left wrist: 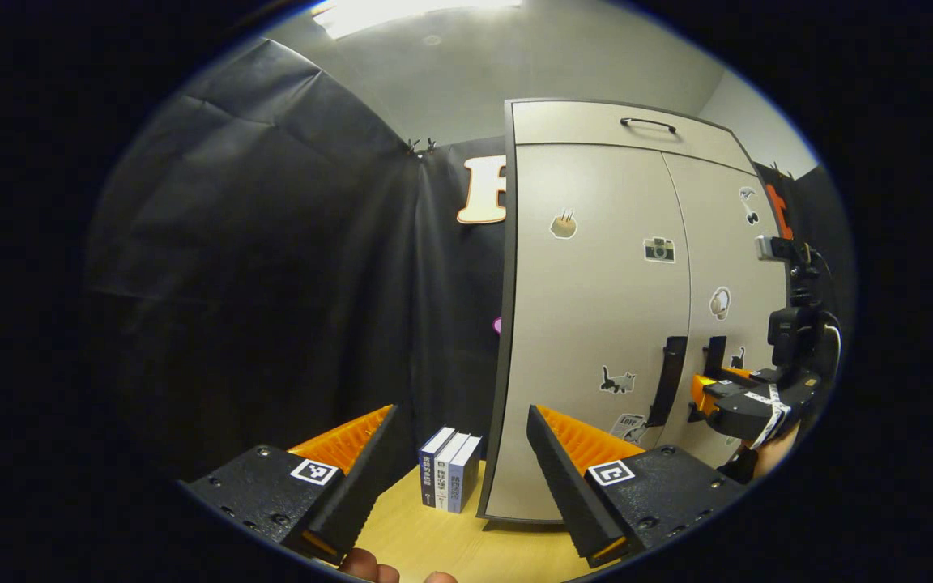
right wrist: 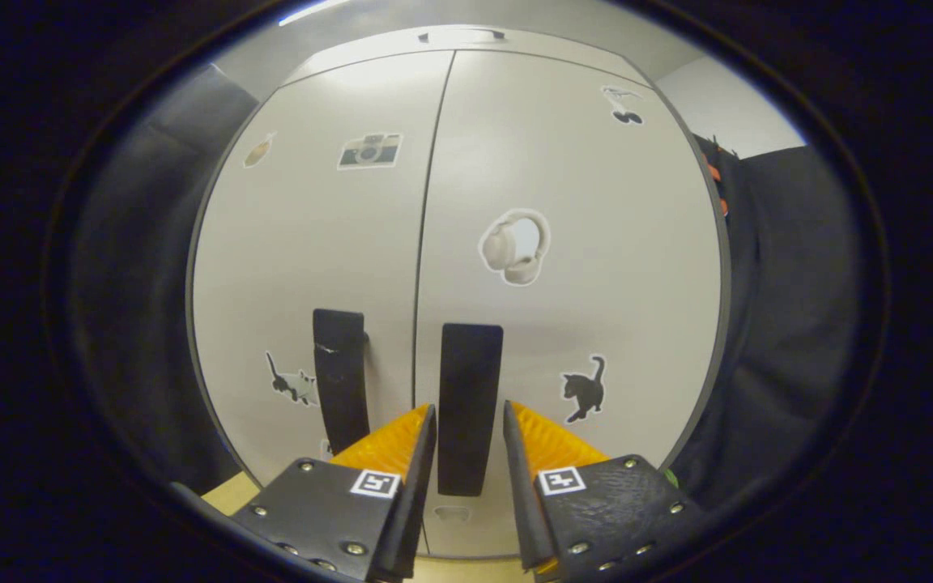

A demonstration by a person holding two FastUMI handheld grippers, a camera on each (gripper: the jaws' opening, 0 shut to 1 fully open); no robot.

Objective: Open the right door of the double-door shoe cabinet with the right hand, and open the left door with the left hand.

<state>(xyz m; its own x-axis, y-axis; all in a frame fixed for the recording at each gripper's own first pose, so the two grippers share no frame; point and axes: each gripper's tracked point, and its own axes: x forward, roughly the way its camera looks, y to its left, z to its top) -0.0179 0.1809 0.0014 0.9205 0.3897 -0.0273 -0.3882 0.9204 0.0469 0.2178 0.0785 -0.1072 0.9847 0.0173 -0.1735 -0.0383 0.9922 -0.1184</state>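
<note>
Shoe cabinet (right wrist: 564,202): upright on surface (left wrist: 434,542), both doors closed. Right door handle (right wrist: 469,405): between my right gripper (right wrist: 466,445) jaws, gaps either side, not yet clenched. Left door handle (left wrist: 668,380): untouched; my left gripper (left wrist: 458,453) released, well back. Risk: jaws slipping off the handle if pulled before closing.

Three upright books (left wrist: 450,470) on table (left wrist: 450,546)

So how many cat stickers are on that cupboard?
2. One cat sticker sits low on the left door, left of its handle; the other sits low on the right door, right of its handle.
</note>
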